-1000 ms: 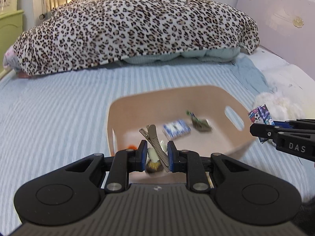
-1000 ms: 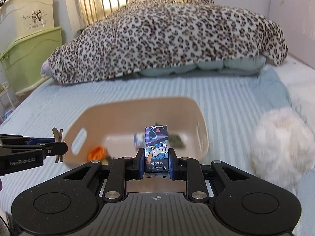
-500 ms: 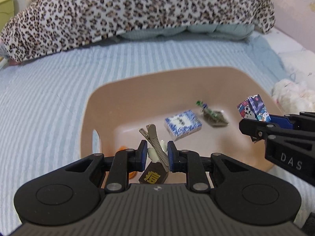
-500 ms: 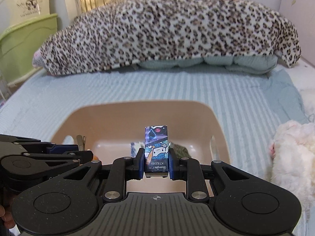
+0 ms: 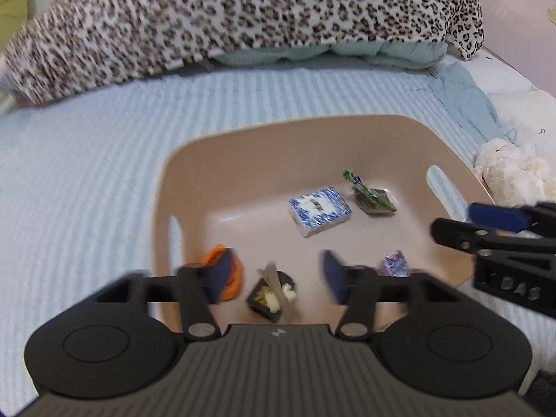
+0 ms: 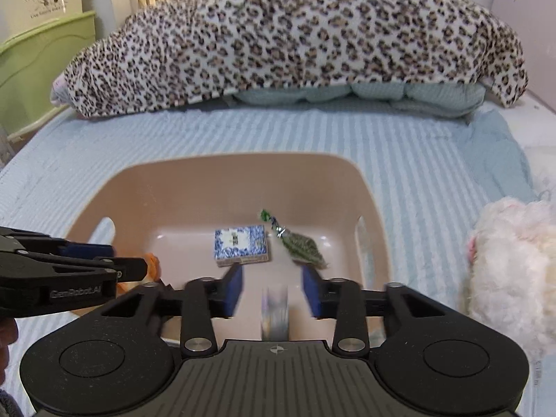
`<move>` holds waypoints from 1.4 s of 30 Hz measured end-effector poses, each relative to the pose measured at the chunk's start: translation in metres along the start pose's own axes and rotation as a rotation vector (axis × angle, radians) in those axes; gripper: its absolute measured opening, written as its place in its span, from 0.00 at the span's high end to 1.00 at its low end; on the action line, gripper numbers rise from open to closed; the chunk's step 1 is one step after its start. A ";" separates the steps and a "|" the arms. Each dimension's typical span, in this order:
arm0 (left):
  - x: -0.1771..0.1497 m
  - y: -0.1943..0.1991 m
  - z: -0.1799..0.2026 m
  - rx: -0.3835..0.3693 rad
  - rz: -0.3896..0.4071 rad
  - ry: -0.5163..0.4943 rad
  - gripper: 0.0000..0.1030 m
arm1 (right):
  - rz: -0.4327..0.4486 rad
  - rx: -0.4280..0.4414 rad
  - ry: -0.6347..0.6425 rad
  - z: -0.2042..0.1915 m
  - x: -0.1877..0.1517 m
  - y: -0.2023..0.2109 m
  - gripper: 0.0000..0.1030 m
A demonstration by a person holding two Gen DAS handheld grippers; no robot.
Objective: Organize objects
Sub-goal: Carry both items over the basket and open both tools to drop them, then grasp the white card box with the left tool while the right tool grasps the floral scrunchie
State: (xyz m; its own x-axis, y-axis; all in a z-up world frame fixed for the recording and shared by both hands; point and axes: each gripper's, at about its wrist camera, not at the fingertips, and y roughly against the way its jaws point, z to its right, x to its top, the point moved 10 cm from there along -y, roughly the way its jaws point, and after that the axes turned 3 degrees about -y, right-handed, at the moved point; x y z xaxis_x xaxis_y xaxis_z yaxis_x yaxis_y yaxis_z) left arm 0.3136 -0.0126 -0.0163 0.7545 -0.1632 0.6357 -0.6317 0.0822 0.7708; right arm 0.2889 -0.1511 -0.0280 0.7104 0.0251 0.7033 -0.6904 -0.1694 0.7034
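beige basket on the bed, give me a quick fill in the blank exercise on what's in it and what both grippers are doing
1. Both the left gripper and right gripper have their jaws ____.
2. The blue patterned box lies ____ the beige basket.
3. The fluffy white toy sits ____ the basket.

Missing words: open; inside; outside

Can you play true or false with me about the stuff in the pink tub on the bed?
1. Both tools are open. True: the left tool and the right tool have their jaws spread.
2. The blue patterned box lies inside the tub. True.
3. The leopard blanket is in the tub. False: it lies on the bed behind it.
4. The fluffy white toy is in the tub. False: it sits outside, to the right.
5. An orange thing is in the tub. True.
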 end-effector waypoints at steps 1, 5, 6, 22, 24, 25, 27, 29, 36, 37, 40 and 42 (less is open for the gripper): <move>-0.002 0.007 -0.002 0.021 0.010 -0.007 0.28 | 0.007 -0.001 0.001 0.001 -0.001 0.007 0.45; -0.013 0.029 -0.004 0.025 0.019 -0.016 0.27 | 0.013 -0.001 -0.008 0.007 -0.010 0.027 0.37; -0.017 0.033 -0.004 0.023 0.019 -0.016 0.25 | 0.007 0.004 -0.014 0.009 -0.014 0.031 0.36; -0.096 0.024 -0.005 0.034 -0.118 -0.047 0.21 | -0.176 0.015 -0.035 0.016 -0.099 0.025 0.28; -0.104 0.018 -0.003 0.029 -0.142 -0.044 0.21 | -0.200 0.013 -0.030 0.015 -0.107 0.021 0.28; -0.108 0.015 -0.002 0.026 -0.150 -0.042 0.21 | -0.211 0.016 -0.032 0.015 -0.111 0.019 0.28; -0.114 0.010 0.000 0.021 -0.165 -0.037 0.21 | -0.235 0.025 -0.037 0.013 -0.118 0.014 0.28; -0.119 0.006 0.003 0.010 -0.178 -0.029 0.21 | -0.250 0.027 -0.032 0.012 -0.122 0.011 0.28; -0.122 -0.008 0.013 -0.055 -0.195 0.016 0.21 | -0.272 0.043 -0.030 0.008 -0.128 -0.001 0.27; -0.122 -0.010 0.014 -0.060 -0.193 0.013 0.21 | -0.275 0.046 -0.033 0.007 -0.129 -0.002 0.27; -0.123 -0.016 0.017 -0.058 -0.197 0.003 0.21 | -0.279 0.062 -0.053 0.007 -0.129 -0.007 0.27; -0.124 -0.022 0.016 -0.051 -0.203 0.005 0.21 | -0.283 0.068 -0.061 0.006 -0.129 -0.012 0.27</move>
State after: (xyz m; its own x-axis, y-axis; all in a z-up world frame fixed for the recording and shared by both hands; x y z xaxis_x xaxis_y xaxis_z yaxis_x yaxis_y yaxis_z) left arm 0.2311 -0.0098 -0.1123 0.8665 -0.1767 0.4668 -0.4564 0.0980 0.8843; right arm 0.2067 -0.1578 -0.1277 0.8817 0.0217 0.4713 -0.4544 -0.2296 0.8607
